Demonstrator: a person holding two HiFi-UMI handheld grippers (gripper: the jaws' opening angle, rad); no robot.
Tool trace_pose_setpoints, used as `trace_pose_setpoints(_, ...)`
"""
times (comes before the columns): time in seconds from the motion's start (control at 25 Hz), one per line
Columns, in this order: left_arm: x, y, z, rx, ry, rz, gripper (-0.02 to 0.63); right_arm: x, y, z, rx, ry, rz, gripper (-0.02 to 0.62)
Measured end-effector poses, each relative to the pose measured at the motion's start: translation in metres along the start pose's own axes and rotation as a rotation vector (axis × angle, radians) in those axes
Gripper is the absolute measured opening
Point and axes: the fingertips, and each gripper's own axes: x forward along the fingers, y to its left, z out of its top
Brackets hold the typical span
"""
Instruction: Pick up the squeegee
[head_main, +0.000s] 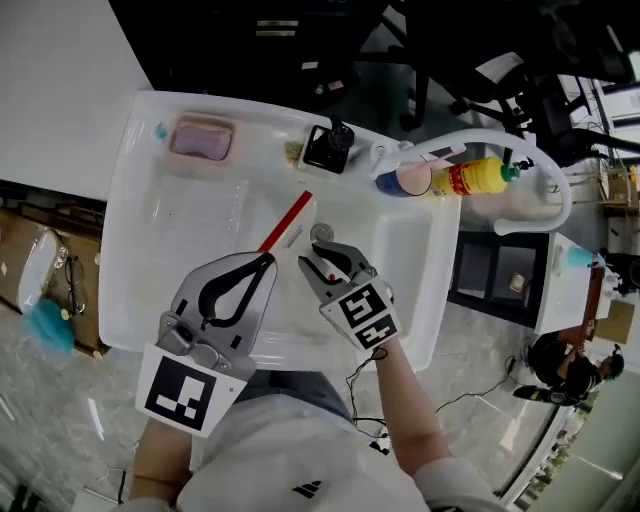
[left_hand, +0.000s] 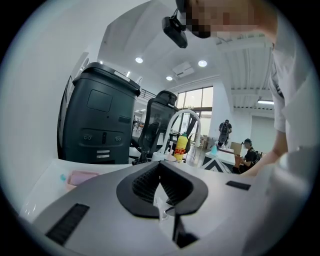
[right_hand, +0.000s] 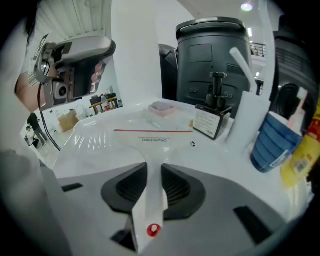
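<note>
Logged left gripper (head_main: 263, 262) with jaws pressed together, nothing between them, over white sink (head_main: 140, 200). Just right of it, saw squeegee (head_main: 287, 221) held over the basin, red blade edge tilted. Noted right gripper (head_main: 318, 258) pinching its white handle.

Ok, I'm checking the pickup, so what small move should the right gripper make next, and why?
Probably lift it a little, straight up: the right gripper grips the squeegee by its handle, but the red-edged blade looks low over the sink, close to the left gripper.
</note>
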Motion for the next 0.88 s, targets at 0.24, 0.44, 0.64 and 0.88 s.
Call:
trace_pose_setpoints(0.24,0.005,-0.020,0.010,0.020,-0.016,-0.035,0.012,-0.035,-0.003,0.010,0.066,-0.093,-0.063,0.097)
trace_pose_setpoints(0.44,0.011,-0.042,0.017,0.049,-0.022,-0.081,0.012,-0.070,-0.007,0.017,0.107,-0.170,-0.125,0.097)
trace_pose_setpoints(0.64,0.012,-0.067,0.025,0.073,-0.038,-0.122,0.012,-0.105,-0.009,0.018,0.144,-0.237,-0.182,0.097)
trace_pose_setpoints(0.88,0.008,-0.089,0.028,0.092,-0.048,-0.145,0.012,-0.135,-0.008,0.014,0.179,-0.299,-0.236,0.097)
